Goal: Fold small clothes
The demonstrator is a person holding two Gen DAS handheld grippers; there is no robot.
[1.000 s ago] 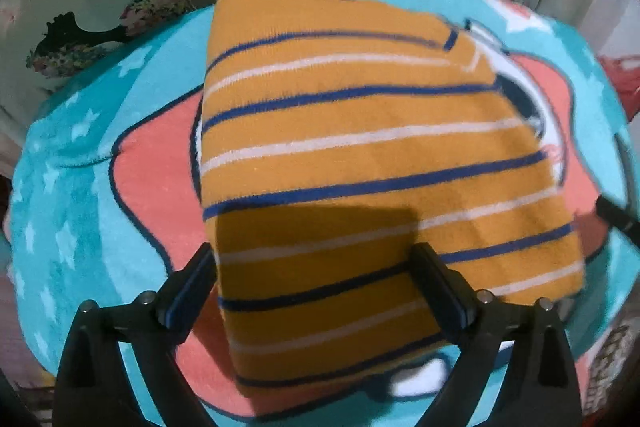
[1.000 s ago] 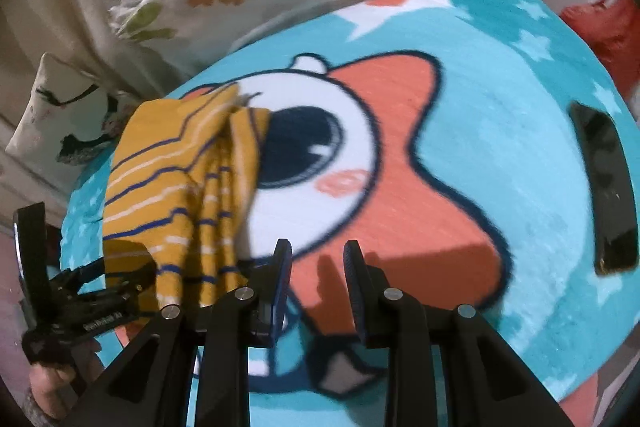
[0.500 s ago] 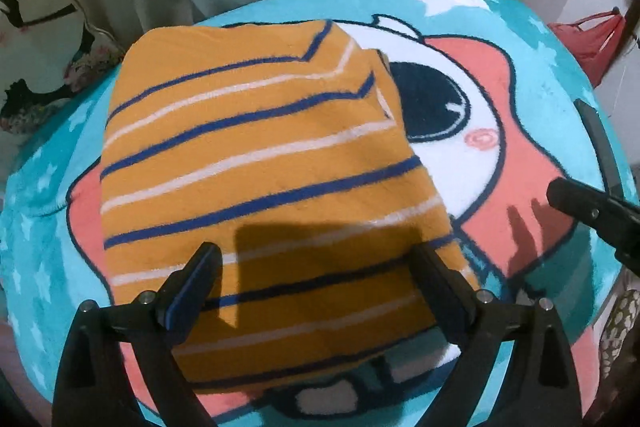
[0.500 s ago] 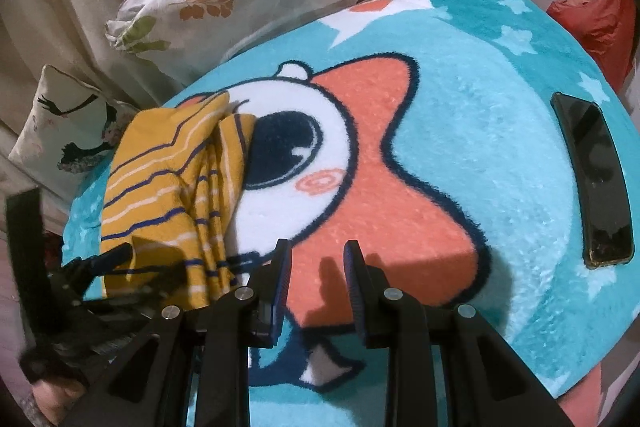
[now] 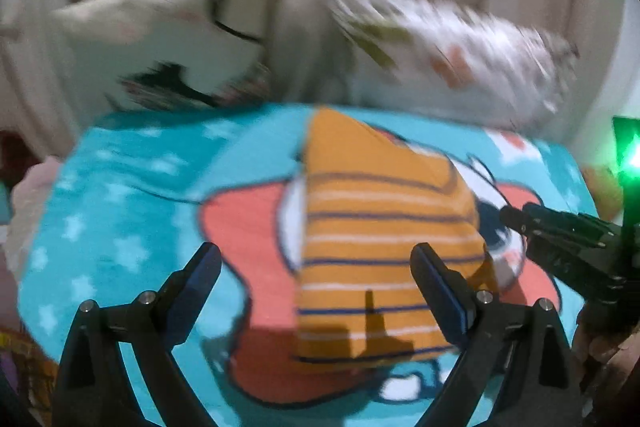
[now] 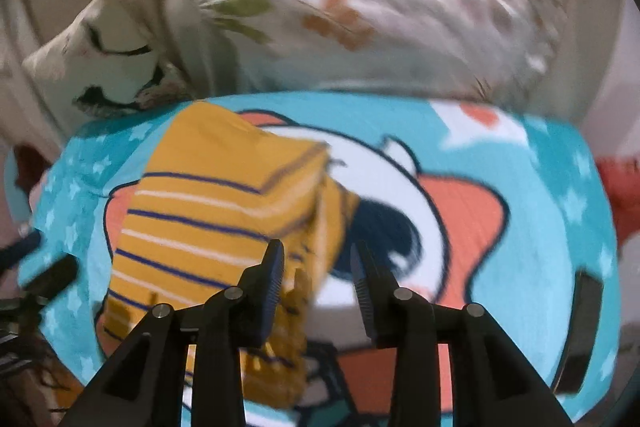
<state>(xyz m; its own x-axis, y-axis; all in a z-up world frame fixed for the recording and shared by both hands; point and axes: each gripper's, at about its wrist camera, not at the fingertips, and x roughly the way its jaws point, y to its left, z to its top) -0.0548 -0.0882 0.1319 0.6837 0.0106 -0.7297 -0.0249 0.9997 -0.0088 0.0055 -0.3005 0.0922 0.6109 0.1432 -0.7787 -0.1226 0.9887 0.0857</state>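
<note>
Turquoise fleece covers most of both views: a blanket (image 5: 132, 211) printed with pale stars and a large coral cartoon star figure that has a white face patch and a dark eye, spread over a rounded surface. No brand, label or writing can be read anywhere; both pictures are smeared by motion blur. Behind the blanket hangs beige cloth, and against it lean two pillows, a leaf-print pillow (image 6: 400, 23) with green and orange leaves and a cream pillow (image 6: 108, 63) with a dark line drawing. A red cloth (image 6: 620, 183) shows at the right edge of the right wrist view. The folded mustard garment (image 5: 376, 239), striped in navy and white, lies on the blanket over the cartoon figure; in the left wrist view its long axis runs from near the camera away toward the pillows, with the stripes crossing it from side to side, and it narrows to a point at the far end. In the right wrist view the garment (image 6: 200, 227) shows layered folded edges along its right side. The left gripper (image 5: 316, 267) has its jaws spread wide, holding nothing, with the garment's near part between them in the picture. The right gripper (image 6: 318, 267) has its jaws parted by a narrower gap, gripping nothing, beside the garment's right edge. A dark flat phone-like slab (image 6: 580, 331) lies on the blanket's right side.
</note>
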